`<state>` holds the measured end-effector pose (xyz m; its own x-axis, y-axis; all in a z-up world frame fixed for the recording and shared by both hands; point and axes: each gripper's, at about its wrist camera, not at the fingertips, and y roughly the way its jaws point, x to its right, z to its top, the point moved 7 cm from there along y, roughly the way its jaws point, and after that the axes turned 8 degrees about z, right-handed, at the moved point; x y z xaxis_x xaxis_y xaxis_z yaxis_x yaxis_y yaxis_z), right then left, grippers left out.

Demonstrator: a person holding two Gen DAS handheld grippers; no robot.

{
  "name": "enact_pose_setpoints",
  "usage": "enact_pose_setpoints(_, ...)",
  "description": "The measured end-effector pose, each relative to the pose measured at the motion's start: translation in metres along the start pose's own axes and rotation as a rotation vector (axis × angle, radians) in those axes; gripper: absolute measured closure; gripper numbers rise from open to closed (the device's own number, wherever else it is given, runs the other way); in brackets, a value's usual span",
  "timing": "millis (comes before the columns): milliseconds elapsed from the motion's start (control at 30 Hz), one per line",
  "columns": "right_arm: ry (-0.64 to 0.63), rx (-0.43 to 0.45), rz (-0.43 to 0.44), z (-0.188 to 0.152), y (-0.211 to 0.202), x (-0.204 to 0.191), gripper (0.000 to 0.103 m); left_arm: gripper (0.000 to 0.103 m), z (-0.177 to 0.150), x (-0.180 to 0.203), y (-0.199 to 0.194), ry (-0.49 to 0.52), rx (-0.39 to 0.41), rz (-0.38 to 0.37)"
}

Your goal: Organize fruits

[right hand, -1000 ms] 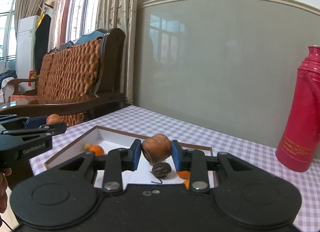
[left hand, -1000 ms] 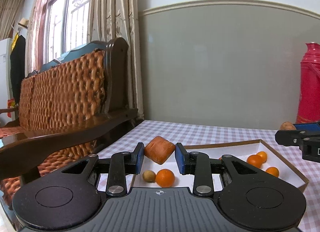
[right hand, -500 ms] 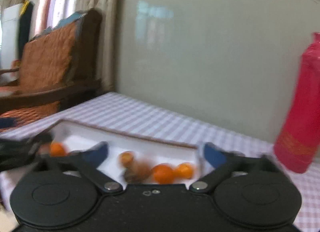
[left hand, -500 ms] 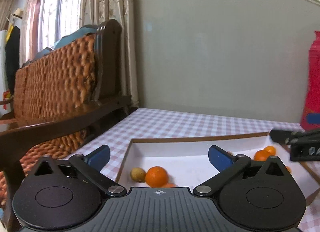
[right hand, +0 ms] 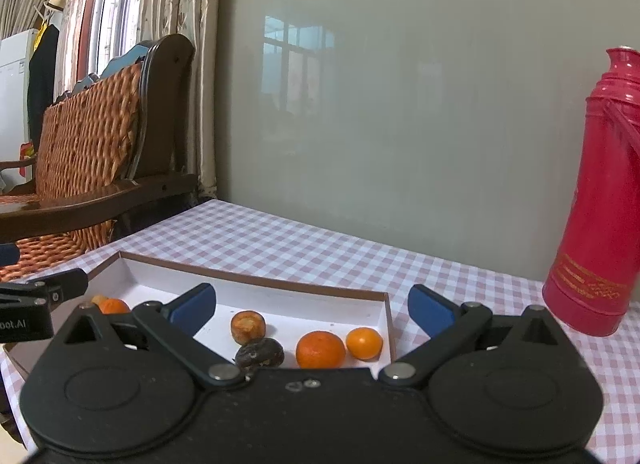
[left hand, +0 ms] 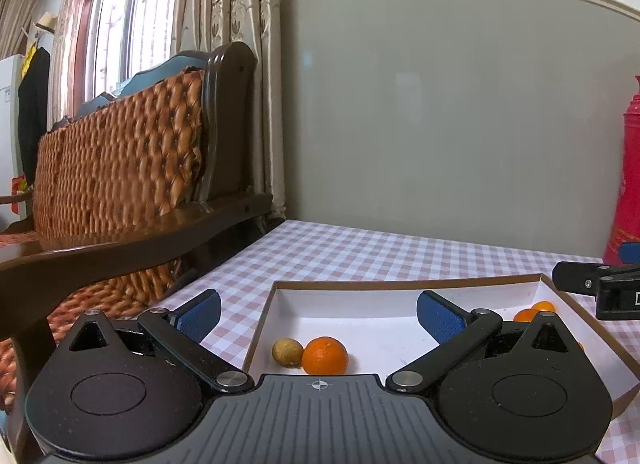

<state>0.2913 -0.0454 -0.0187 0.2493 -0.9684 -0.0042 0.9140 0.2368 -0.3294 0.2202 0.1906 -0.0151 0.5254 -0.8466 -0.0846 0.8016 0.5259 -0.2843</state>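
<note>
Both tongs, left (left hand: 318,314) and right (right hand: 312,310), spread empty over the white tray (right hand: 256,292) holding tangerines (right hand: 320,349) at 6 o'clock; round fruit may roll if nudged.

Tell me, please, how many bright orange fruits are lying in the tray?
3: one orange fruit at the tray's left end, a larger one and a smaller one together at its right end. Others may be hidden.
</note>
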Motion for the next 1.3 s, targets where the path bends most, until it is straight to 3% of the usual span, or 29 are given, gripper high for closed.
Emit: enact_pose_setpoints(1300,-0.005,-0.016,0.008,0.001,-0.007,-0.004,0.006,0.0,0.005,0.0,-0.012,0.016,0.017,0.003)
